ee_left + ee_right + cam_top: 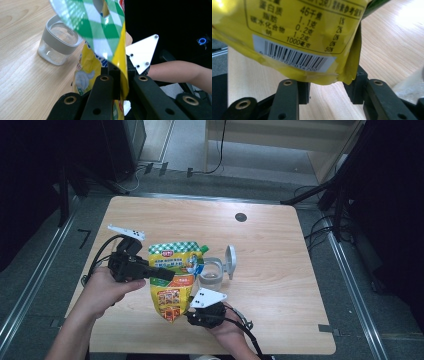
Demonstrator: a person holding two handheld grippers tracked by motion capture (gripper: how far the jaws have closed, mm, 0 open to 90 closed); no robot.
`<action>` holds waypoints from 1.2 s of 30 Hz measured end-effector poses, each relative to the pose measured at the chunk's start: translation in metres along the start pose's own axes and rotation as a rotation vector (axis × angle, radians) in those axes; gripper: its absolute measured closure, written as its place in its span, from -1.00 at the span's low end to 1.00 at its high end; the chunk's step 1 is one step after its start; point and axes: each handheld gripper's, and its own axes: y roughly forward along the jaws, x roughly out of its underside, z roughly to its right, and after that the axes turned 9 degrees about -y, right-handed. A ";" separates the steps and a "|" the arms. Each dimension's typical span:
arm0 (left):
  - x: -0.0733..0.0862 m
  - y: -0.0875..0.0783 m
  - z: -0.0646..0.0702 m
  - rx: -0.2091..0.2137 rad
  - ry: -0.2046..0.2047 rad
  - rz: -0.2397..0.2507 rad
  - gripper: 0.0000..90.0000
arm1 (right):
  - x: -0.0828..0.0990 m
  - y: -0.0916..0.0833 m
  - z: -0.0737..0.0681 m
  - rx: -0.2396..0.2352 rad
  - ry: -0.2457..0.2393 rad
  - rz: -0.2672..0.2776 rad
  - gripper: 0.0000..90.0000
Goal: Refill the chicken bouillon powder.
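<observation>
A yellow pouch (172, 282) with a green checked top hangs upright over the wooden table (270, 250). My left gripper (167, 276) comes in from the left and is shut on the pouch's side edge; in the left gripper view the yellow edge (121, 75) is pinched between the jaws (119, 81). My right gripper (190, 316) sits at the pouch's bottom. In the right gripper view the barcode end of the pouch (294, 55) hangs just over the fingertips, and the jaws (327, 92) stand apart with bare table showing in the gap.
A clear jar (211, 275) with a grey rim stands just right of the pouch, its lid (230, 261) flipped up; the jar (58, 43) also shows in the left gripper view. A dark round hole (241, 217) marks the far tabletop. The table's front edge lies close behind both hands.
</observation>
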 end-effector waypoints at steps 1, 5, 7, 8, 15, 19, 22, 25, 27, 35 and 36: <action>0.000 0.000 0.000 -0.004 -0.004 0.004 1.00 | 0.000 0.000 -0.001 -0.002 -0.002 0.003 0.40; -0.002 0.003 0.000 -0.014 -0.025 0.002 1.00 | -0.001 -0.002 -0.004 -0.013 -0.006 0.005 0.42; -0.002 0.004 0.000 0.007 -0.027 -0.007 1.00 | -0.001 -0.002 -0.005 -0.008 -0.009 0.005 0.43; -0.002 0.005 0.001 0.024 -0.023 -0.016 1.00 | 0.000 -0.002 -0.005 0.000 -0.005 0.007 0.43; -0.003 0.008 0.007 0.084 -0.032 -0.046 1.00 | 0.003 -0.004 0.003 0.042 0.048 0.028 0.39; -0.003 0.008 0.008 0.099 -0.042 -0.046 1.00 | 0.004 -0.005 0.005 0.050 0.058 0.041 0.24; -0.004 0.008 0.006 0.082 -0.054 -0.038 1.00 | 0.003 -0.006 0.001 0.045 0.001 0.059 0.28; -0.005 0.010 0.005 0.047 -0.056 -0.023 1.00 | -0.001 -0.005 -0.007 0.038 -0.050 0.062 0.29; -0.005 0.013 0.005 -0.004 -0.055 -0.003 1.00 | -0.002 -0.004 -0.011 0.020 -0.064 0.059 0.32; -0.008 0.030 0.008 -0.109 -0.034 0.036 0.88 | -0.009 0.000 -0.019 -0.036 -0.025 0.039 0.39; -0.008 0.031 0.009 -0.116 -0.033 0.039 0.85 | -0.010 0.000 -0.020 -0.042 -0.019 0.036 0.40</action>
